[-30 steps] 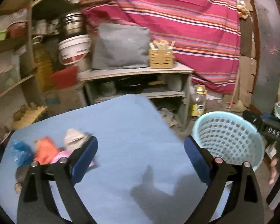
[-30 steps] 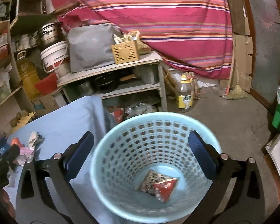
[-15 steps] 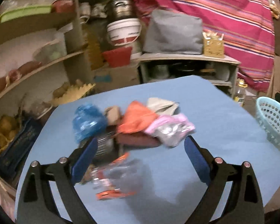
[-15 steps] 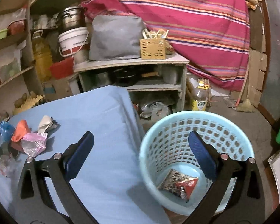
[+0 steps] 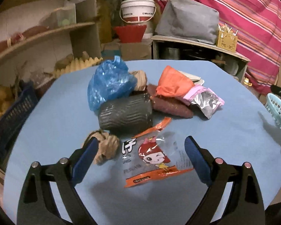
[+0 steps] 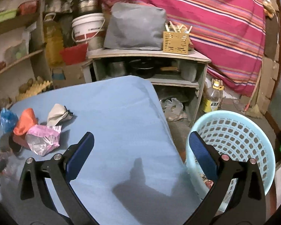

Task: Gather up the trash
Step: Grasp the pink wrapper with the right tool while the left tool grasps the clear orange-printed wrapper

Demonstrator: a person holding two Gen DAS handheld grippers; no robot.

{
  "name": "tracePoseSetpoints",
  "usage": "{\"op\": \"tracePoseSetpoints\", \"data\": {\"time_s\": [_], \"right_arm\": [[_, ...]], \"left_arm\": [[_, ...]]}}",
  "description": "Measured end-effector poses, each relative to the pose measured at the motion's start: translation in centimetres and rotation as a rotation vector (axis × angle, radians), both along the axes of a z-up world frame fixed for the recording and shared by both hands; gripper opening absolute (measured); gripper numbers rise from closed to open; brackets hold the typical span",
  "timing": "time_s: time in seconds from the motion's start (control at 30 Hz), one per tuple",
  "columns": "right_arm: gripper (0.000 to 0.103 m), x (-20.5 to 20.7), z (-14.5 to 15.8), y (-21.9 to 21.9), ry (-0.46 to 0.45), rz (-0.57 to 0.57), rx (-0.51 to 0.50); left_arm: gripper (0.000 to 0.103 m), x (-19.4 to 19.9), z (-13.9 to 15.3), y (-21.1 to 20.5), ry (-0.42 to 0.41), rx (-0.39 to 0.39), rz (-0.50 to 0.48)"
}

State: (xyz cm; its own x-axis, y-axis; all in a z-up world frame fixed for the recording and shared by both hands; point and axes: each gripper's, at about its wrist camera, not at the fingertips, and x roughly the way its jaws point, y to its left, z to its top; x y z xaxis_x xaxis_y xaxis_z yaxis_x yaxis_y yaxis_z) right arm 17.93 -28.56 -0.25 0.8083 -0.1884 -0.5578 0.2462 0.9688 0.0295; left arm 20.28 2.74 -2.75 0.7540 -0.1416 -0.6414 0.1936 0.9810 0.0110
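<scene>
A heap of trash lies on the blue table [image 5: 224, 140]. Nearest to my open left gripper [image 5: 141, 156] is a clear snack wrapper [image 5: 153, 159] with a cartoon face and orange edges, lying flat between the blue fingers. A crumpled brown paper ball [image 5: 105, 147] sits by the left finger. Behind are a dark ribbed roll [image 5: 125, 112], a blue plastic bag [image 5: 108, 82], an orange wrapper [image 5: 173, 83] and a pink foil pouch [image 5: 206, 99]. My right gripper [image 6: 140, 154] hangs open and empty over the table's right edge, beside the light-blue basket [image 6: 239, 136].
Shelves with a white bucket [image 5: 137, 12], a red bowl [image 5: 130, 31] and a grey bag [image 5: 187, 21] stand behind the table. A dark blue crate [image 5: 13, 116] sits at the left. An oil bottle [image 6: 212, 98] stands on the floor near the basket.
My left gripper has swung left from the basket side to the trash heap and come in close over the clear wrapper. My right gripper has drawn back from above the basket toward the table.
</scene>
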Motion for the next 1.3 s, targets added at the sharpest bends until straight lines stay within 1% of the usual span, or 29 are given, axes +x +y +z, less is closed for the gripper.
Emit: {"op": "tracePoseSetpoints", "data": {"time_s": [0.07, 0.13, 0.17, 0.2, 0.23, 0.33, 0.43, 0.47, 0.63, 0.77, 0.9, 1.0, 1.03, 1.1, 1.17, 1.2, 1.27, 1.3], "right_arm": [[0.099, 0.5, -0.2, 0.7, 0.006, 0.008, -0.016], [0.099, 1.0, -0.5, 1.4, 0.012, 0.018, -0.016], [0.099, 1.3, -0.6, 1.7, 0.018, 0.023, -0.011], [0.099, 1.6, -0.8, 2.0, 0.024, 0.029, -0.005], [0.099, 1.9, -1.0, 2.4, 0.03, 0.038, 0.004], [0.099, 2.8, -1.2, 3.8, 0.042, 0.064, 0.025], [0.099, 3.6, -1.3, 5.2, 0.045, 0.095, 0.044], [0.099, 4.0, -1.2, 6.0, 0.046, 0.111, 0.049], [0.099, 6.1, -1.2, 9.8, 0.053, 0.183, 0.073], [0.099, 8.0, -1.8, 11.9, 0.075, 0.202, 0.042], [0.099, 9.6, -3.0, 12.7, 0.141, 0.214, 0.057], [0.098, 10.2, -4.2, 13.4, 0.199, 0.213, 0.031], [0.098, 10.2, -4.4, 13.5, 0.205, 0.214, 0.03], [0.093, 10.3, -4.7, 13.6, 0.212, 0.217, 0.029], [0.079, 10.5, -5.0, 13.5, 0.226, 0.235, 0.046], [0.074, 10.7, -5.2, 13.5, 0.236, 0.245, 0.059], [0.061, 11.2, -5.5, 13.3, 0.252, 0.265, 0.089], [0.057, 11.2, -5.7, 13.2, 0.259, 0.275, 0.102]], "left_arm": [[0.089, 0.0, 0.1, 0.6, -0.002, -0.016, 0.004], [0.076, 0.3, 0.2, 0.9, 0.008, -0.018, -0.008], [0.063, 0.5, 0.0, 0.9, 0.031, -0.03, -0.025], [0.06, 0.6, -0.1, 0.9, 0.046, -0.036, -0.032], [0.06, 0.7, -0.1, 0.8, 0.048, -0.032, -0.033], [0.053, 0.3, 0.2, 0.4, 0.026, -0.004, -0.043], [0.038, 0.2, 0.5, 0.2, 0.01, 0.007, -0.06], [0.021, 0.2, 0.5, 0.1, 0.014, 0.008, -0.069], [0.015, 0.3, 1.0, 0.4, 0.007, 0.0, -0.072], [0.012, 0.4, 1.7, 0.9, 0.006, -0.026, -0.065], [0.011, 0.5, 2.5, 1.5, -0.001, -0.061, -0.057], [0.011, 0.5, 2.7, 1.5, -0.003, -0.071, -0.06], [0.011, 0.5, 2.7, 1.4, -0.002, -0.073, -0.062], [0.011, 0.4, 2.8, 1.3, -0.006, -0.068, -0.066], [0.011, 0.2, 2.9, 1.2, -0.012, -0.065, -0.067], [0.011, 0.1, 2.9, 1.3, -0.015, -0.065, -0.065], [0.011, 0.1, 3.1, 1.4, -0.019, -0.066, -0.06], [0.011, 0.1, 3.2, 1.6, -0.023, -0.067, -0.055]]}}
